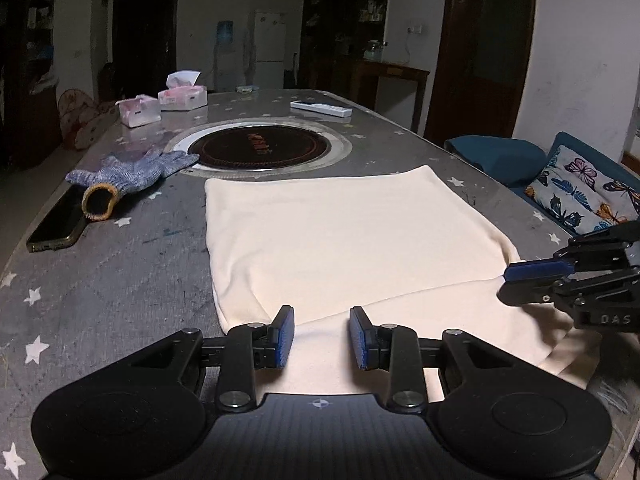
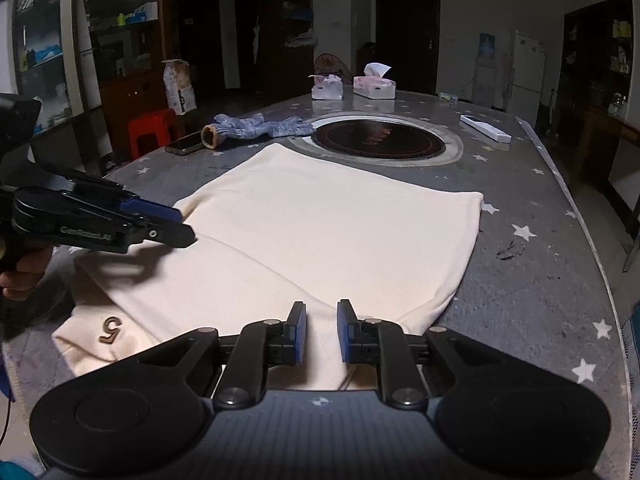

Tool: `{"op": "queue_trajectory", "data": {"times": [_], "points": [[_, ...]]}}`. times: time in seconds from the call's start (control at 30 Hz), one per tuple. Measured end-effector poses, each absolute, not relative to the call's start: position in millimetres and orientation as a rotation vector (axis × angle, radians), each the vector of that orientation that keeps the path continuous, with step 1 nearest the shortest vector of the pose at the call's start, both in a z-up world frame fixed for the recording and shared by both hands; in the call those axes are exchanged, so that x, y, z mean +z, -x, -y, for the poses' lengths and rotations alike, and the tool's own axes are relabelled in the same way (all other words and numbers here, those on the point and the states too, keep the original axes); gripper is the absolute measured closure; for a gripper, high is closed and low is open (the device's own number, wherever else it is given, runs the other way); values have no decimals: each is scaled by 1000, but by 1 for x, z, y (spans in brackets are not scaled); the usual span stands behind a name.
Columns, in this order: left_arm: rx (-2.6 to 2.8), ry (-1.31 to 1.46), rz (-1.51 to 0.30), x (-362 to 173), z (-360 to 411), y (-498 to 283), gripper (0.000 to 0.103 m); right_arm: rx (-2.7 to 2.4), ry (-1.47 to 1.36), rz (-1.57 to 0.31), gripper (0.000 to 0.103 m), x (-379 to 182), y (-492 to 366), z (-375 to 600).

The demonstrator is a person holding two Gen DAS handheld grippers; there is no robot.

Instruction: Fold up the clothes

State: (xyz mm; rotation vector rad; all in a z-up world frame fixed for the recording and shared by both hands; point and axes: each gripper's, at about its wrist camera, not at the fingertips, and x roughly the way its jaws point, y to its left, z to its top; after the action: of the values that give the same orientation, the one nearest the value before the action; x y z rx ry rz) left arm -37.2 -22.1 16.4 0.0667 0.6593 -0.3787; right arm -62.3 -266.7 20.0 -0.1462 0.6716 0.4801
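A cream garment [image 1: 344, 240] lies flat on the grey star-patterned table [image 1: 120, 280], its upper half folded over the lower part. It also shows in the right wrist view [image 2: 320, 240], with a brown "5" mark [image 2: 110, 329] at its near left corner. My left gripper [image 1: 322, 338] is open and empty, just above the garment's near edge. My right gripper [image 2: 321, 332] is open and empty over the near right part of the garment. The right gripper shows at the right in the left wrist view [image 1: 520, 284]. The left gripper shows at the left in the right wrist view [image 2: 180, 226].
A round inset hotplate [image 1: 260, 146] sits beyond the garment. A knit glove [image 1: 128, 176] and a phone [image 1: 60, 220] lie at the left. Two tissue boxes [image 1: 182, 96] and a white remote [image 1: 320, 109] lie at the back. A sofa with a butterfly cushion [image 1: 580, 188] stands to the right.
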Motion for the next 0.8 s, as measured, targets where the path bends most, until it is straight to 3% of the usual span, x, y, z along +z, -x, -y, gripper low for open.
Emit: {"op": "queue_trajectory", "data": {"times": [0.3, 0.47, 0.8], "points": [[-396, -213, -624, 20, 29, 71, 61, 552, 246, -686, 80, 20, 96, 265], [-421, -248, -625, 26, 21, 97, 52, 564, 280, -663, 80, 24, 110, 265], [-444, -393, -626, 25, 14, 142, 50, 585, 375, -636, 79, 20, 127, 255]]}}
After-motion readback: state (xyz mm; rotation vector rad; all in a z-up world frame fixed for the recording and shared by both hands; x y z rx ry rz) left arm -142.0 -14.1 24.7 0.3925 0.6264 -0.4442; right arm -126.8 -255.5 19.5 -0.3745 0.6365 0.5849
